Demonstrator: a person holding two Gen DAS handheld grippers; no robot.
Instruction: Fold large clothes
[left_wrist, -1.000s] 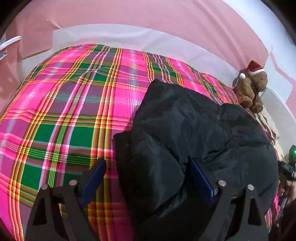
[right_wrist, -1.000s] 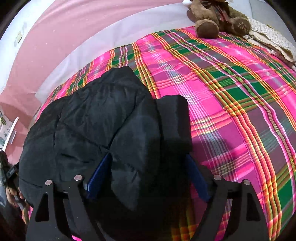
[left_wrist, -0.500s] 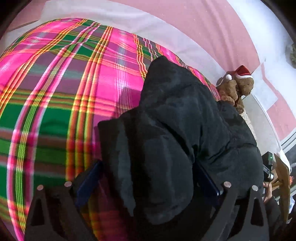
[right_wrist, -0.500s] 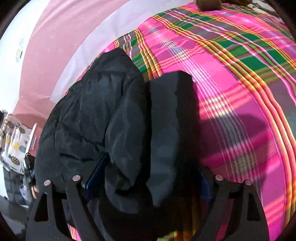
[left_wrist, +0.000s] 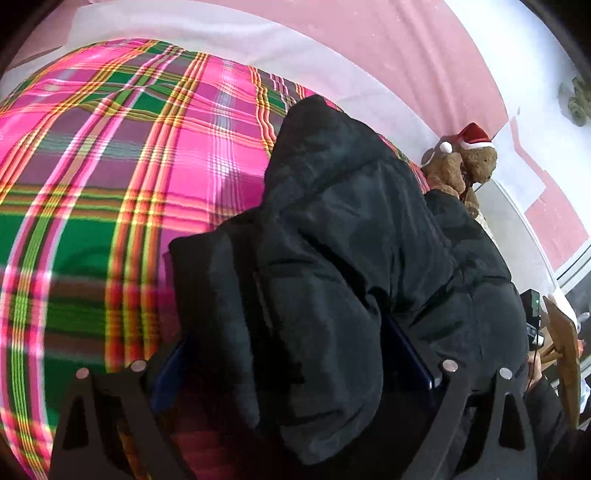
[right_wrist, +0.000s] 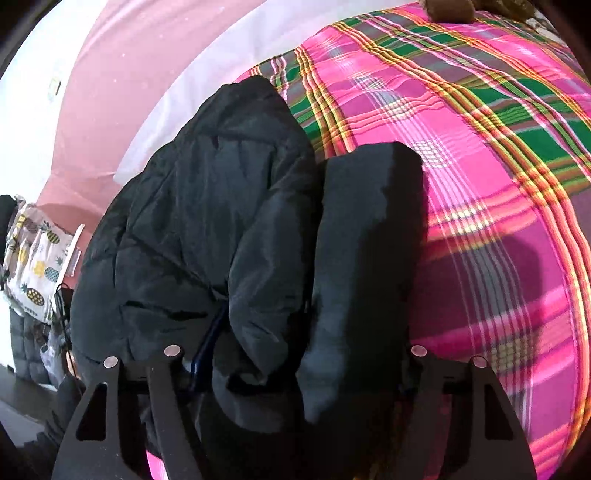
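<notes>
Both my hand-held grippers, left and right, stand wide around the bunched black jacket on the bed; folding looks barely half done.

The left tool stood with jaws spread wide at 6 o'clock. The right tool matched it, likewise spread wide.

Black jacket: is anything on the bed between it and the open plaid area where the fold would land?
Nothing visible. The black jacket bulges between the fingers of both the left gripper and the right gripper. The plaid bedspread beside it shows bare. The teddy bear sits off at the far edge.
</notes>
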